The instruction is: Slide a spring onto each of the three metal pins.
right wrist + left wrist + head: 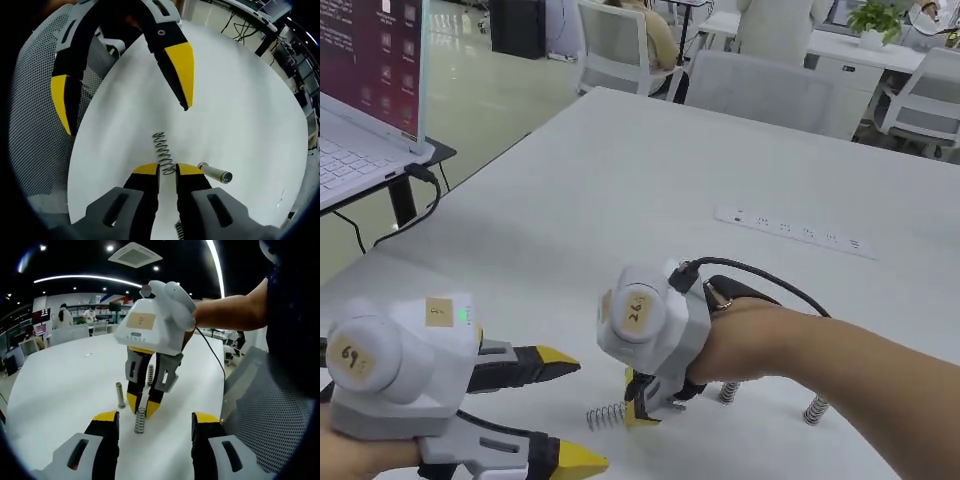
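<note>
A pin (pixel 215 174) stands beside the right tool (pixel 167 169); tabletop (pixel 650 170) beyond lies open.

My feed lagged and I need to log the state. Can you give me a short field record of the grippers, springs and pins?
right gripper: shut on one end of a spring that lies on the table
left gripper: open, holding nothing, pointed at the right gripper
bare pin: upright beside the spring, nothing on it
other springs: two stand upright near the right gripper; cannot tell if pins are inside
task state: held spring not yet on the bare pin
</note>
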The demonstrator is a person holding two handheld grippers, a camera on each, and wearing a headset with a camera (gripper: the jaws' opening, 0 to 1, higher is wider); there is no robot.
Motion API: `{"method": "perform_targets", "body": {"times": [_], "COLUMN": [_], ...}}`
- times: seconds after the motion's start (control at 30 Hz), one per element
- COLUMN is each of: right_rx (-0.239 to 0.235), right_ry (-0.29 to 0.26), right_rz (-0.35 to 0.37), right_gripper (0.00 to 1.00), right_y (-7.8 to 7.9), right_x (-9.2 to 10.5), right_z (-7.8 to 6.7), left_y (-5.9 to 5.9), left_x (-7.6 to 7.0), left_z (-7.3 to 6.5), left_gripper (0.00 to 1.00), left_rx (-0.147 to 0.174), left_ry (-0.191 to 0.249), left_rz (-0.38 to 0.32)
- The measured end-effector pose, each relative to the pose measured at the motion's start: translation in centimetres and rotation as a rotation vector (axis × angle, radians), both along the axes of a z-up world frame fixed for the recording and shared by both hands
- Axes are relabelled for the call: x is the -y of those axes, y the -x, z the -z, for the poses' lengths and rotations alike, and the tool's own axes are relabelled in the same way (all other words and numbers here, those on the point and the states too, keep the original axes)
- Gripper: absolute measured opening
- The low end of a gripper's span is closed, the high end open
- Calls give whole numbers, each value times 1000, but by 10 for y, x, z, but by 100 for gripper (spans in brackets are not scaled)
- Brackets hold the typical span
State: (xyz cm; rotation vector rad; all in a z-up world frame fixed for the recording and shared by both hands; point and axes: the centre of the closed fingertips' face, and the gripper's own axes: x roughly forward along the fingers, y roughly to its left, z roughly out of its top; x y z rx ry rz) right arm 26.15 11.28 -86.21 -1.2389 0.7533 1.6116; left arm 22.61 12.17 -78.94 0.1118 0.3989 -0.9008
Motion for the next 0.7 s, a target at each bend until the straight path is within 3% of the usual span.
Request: {"method": "perform_targets", "body": {"times": [0.63,0.7], "right_rx": [-21,-40], "right_ry": [32,47], "right_rz": [16,33], "right_gripper": [9,9], "right_y": [10,12], "right_x": [7,10], "right_z": [0,1], "left_y": [2,2], "left_x": [2,3], "left_z": [3,3], "left_gripper": [51,51], "left_rx": [-6,-8], "left_ry": [-15,-17], "left_rz": [6,8]}}
